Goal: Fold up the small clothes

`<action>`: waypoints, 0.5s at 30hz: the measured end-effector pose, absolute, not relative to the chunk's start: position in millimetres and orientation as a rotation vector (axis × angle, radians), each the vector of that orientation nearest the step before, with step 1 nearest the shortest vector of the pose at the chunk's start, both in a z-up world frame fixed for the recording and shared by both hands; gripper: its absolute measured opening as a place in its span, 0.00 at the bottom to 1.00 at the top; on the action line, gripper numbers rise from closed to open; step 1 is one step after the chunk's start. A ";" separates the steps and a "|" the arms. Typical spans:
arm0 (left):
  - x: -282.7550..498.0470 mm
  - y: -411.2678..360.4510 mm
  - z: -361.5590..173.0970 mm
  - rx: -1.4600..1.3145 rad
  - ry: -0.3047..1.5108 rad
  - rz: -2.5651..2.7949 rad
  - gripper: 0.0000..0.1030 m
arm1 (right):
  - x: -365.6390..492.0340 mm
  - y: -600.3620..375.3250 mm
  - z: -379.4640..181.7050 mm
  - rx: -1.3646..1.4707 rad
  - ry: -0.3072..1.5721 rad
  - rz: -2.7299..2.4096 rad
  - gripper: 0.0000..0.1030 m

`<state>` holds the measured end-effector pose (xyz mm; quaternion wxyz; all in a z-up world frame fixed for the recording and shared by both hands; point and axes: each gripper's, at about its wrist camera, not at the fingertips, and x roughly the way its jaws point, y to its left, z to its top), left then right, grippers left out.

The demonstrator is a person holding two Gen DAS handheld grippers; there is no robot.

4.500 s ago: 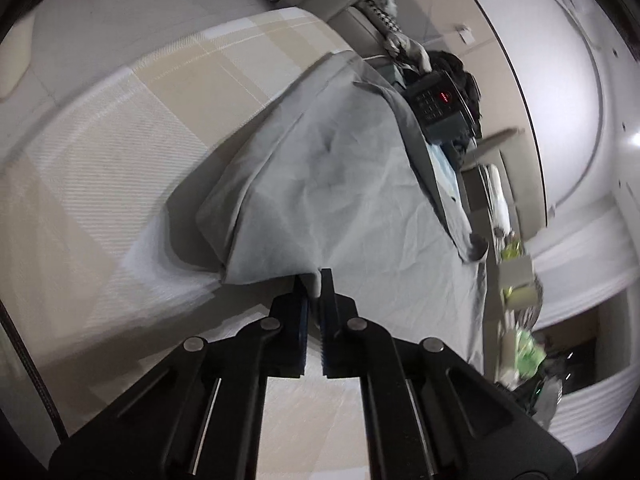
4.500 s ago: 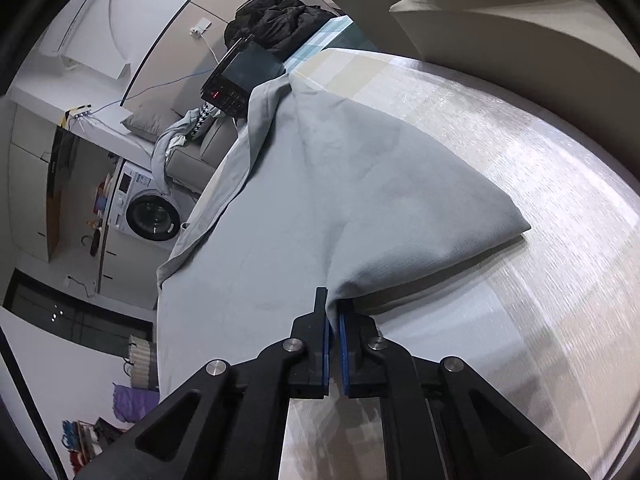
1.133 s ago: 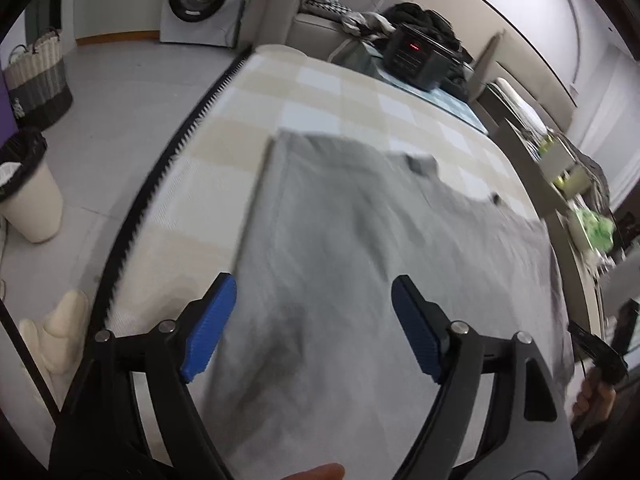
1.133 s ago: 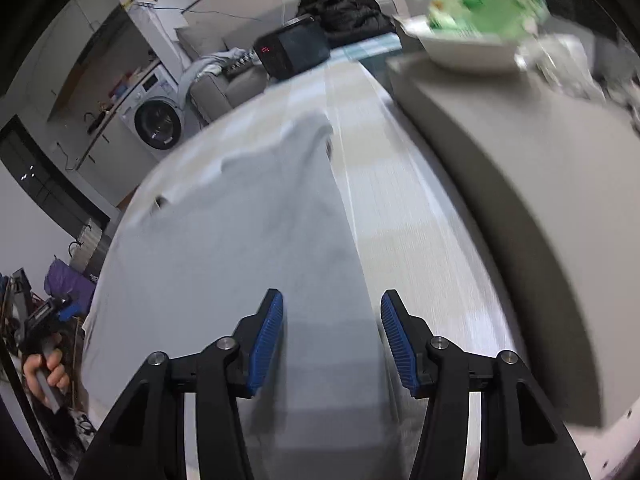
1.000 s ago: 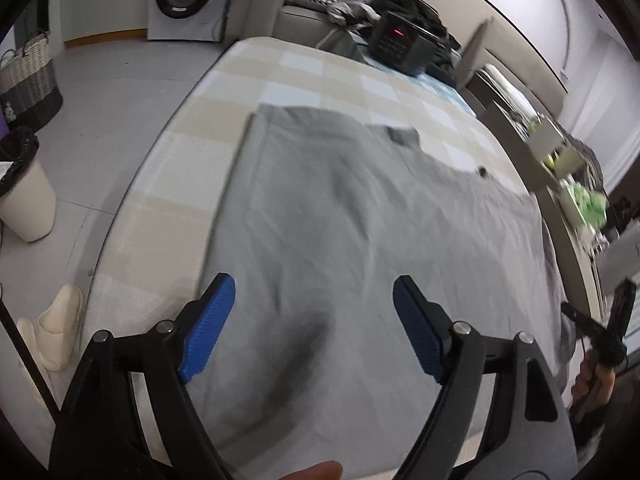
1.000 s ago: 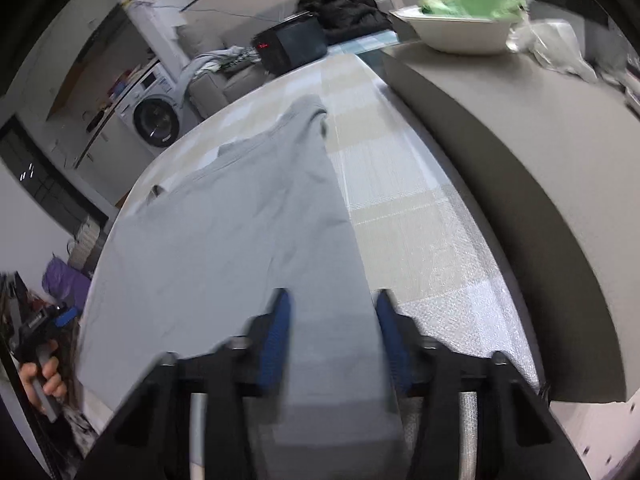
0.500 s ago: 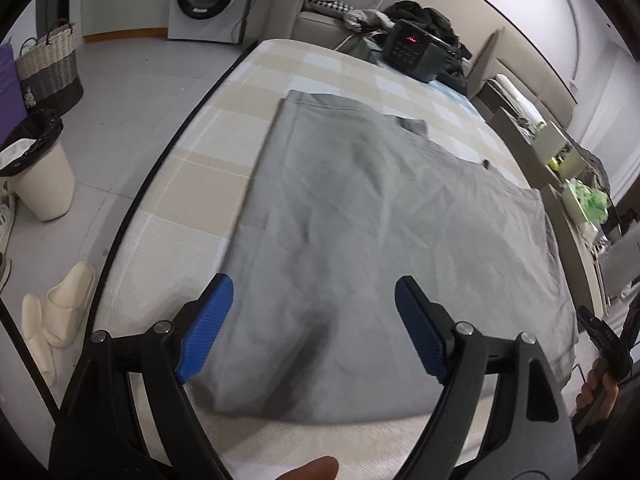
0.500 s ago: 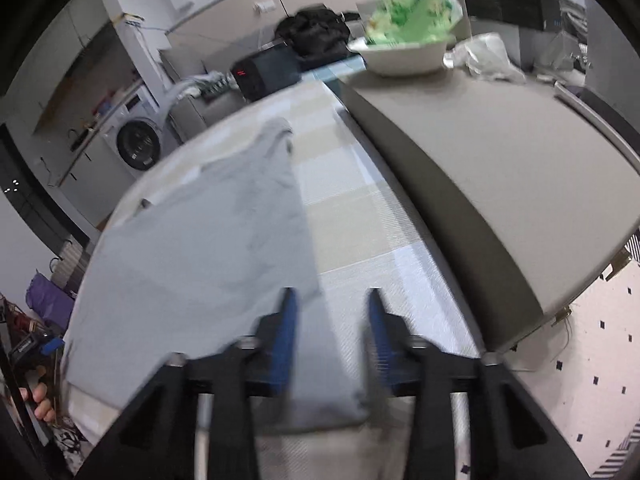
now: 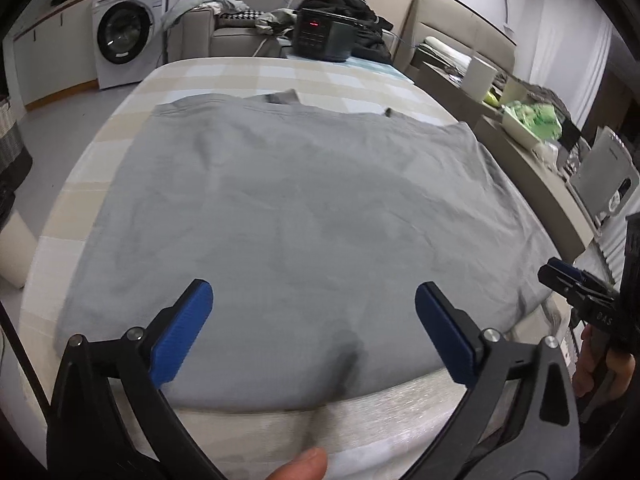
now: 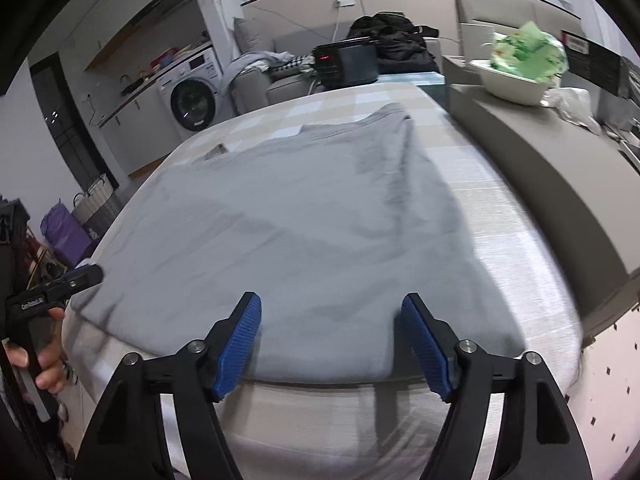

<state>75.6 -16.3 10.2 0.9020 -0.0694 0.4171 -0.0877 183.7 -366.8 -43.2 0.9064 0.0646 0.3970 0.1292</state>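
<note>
Garment (image 9: 304, 216) lies flat on the bed (image 9: 248, 70), near hem just ahead of left tongs (image 9: 314, 336) and right tongs (image 10: 331, 344), both spread wide, gripping nothing.

Right tool (image 9: 576, 288) cropped at frame edge (left wrist view).

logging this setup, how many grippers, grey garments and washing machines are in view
grippers: 2, left gripper and right gripper, both open
grey garment: 1, spread flat
washing machine: 1
total: 4
</note>
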 end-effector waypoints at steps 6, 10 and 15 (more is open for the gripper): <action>70.1 -34.8 0.7 -0.124 0.868 -0.196 0.98 | 182.0 -360.4 -48.1 0.130 0.831 0.269 0.76; 71.2 -35.8 -11.6 -0.109 0.897 -0.200 0.98 | 184.8 -358.4 -49.0 0.128 0.837 0.274 0.77; 72.2 -39.2 -21.7 -0.099 0.913 -0.194 0.98 | 190.3 -348.8 -58.4 0.100 0.859 0.295 0.82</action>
